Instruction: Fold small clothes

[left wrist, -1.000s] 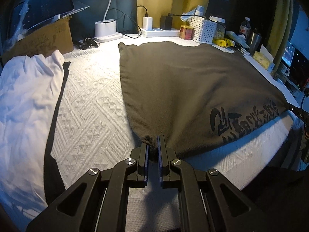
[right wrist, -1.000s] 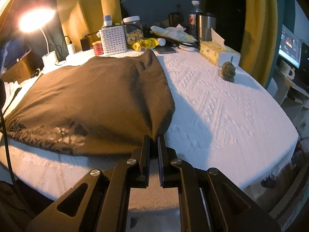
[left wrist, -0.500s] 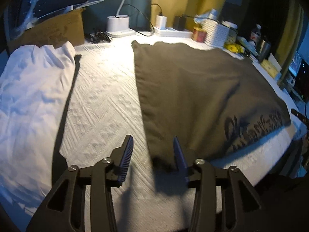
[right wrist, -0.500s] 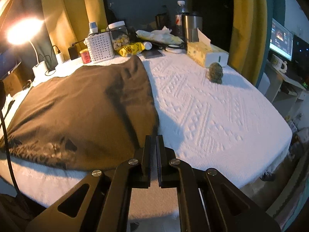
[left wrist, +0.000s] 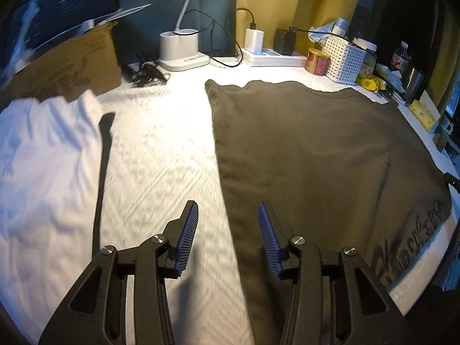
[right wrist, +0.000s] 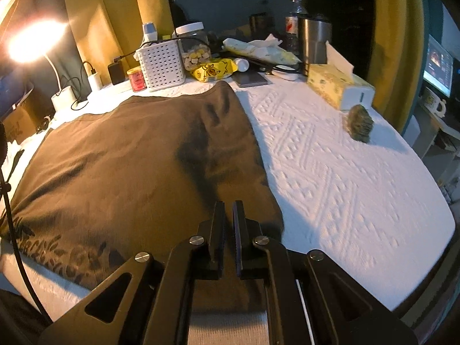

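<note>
A dark brown T-shirt [left wrist: 302, 158] with black print near its hem lies flat on the white textured cover [right wrist: 345, 187]. My left gripper [left wrist: 227, 205] hovers open over the shirt's left edge; nothing is between its blue pads [left wrist: 187, 235]. In the right wrist view the same shirt [right wrist: 129, 158] fills the left half. My right gripper [right wrist: 229, 202] hangs over the shirt's right part. Its jaws are just starting to open, showing only a narrow slit that pinches no cloth. A white garment [left wrist: 43, 158] lies crumpled at the far left.
A black strap [left wrist: 102, 172] runs beside the white garment. Along the back stand a cardboard box [left wrist: 66, 66], a lamp base [left wrist: 179, 49], a power strip [left wrist: 273, 57] and a white basket [right wrist: 162, 66]. A tissue box [right wrist: 336, 86] and a small brown lump [right wrist: 359, 123] sit at the right.
The left gripper let go of the shirt's near corner, opened wide and moved forward along its left edge. The right gripper moved forward over the shirt, which now lies flat.
</note>
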{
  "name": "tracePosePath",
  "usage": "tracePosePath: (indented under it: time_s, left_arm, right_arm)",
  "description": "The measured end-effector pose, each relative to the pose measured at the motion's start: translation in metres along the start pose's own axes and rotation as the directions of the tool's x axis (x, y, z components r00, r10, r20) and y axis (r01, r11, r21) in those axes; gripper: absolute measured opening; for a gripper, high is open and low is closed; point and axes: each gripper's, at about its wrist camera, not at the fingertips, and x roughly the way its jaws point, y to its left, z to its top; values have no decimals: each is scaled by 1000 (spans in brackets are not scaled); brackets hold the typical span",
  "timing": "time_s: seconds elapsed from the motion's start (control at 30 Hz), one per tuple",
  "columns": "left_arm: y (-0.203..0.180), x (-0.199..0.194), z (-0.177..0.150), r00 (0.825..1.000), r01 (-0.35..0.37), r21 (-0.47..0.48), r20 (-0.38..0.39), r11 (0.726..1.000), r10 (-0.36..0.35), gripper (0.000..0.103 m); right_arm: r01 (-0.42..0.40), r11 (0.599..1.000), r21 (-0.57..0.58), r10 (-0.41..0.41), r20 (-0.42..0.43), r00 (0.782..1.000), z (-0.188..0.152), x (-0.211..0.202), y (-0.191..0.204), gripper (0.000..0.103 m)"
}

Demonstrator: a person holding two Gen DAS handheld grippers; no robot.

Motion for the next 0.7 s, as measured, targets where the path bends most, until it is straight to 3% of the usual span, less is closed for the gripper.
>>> tracePosePath:
  time_s: [0.07,0.13,0.37,0.4,0.43,0.47,0.5,0.7]
  left_arm:
    - [-1,9,8,1000,7,20,-2,1000,-7,43]
    - [0,20,14,1000,7,28,-15,1000,-7,43]
    - [0,52,37,1000,11,73,-29,997,-9,38]
    - [-1,54,40,1000,12,84,-29,996,-10,24]
    - [0,56,44,999,13,87,-31,996,-10,19]
    - [0,58,47,999,16,92,-36,996,-13,4]
    - [0,60,49,999,17,102,-40,995,-13,1]
    - [9,59,50,999,-38,85,-16,996,39,1]
  right_arm:
    - [-3,1000,0,3,-4,1000,6,6,1,31]
    - [-7,1000,1,7,-5,1000,11,11,3,43]
    - [-8,1000,16,9,-32,999,26,31,2,43]
    - [-7,1000,17,8,-35,999,27,33,2,43]
    - [-6,1000,18,7,-38,999,28,35,2,43]
    - [-5,1000,18,6,-41,999,29,38,2,43]
    - [-3,1000,20,4,-44,999,30,40,1,43]
    - [31,999,43,-29,-60,998,36,51,-6,43]
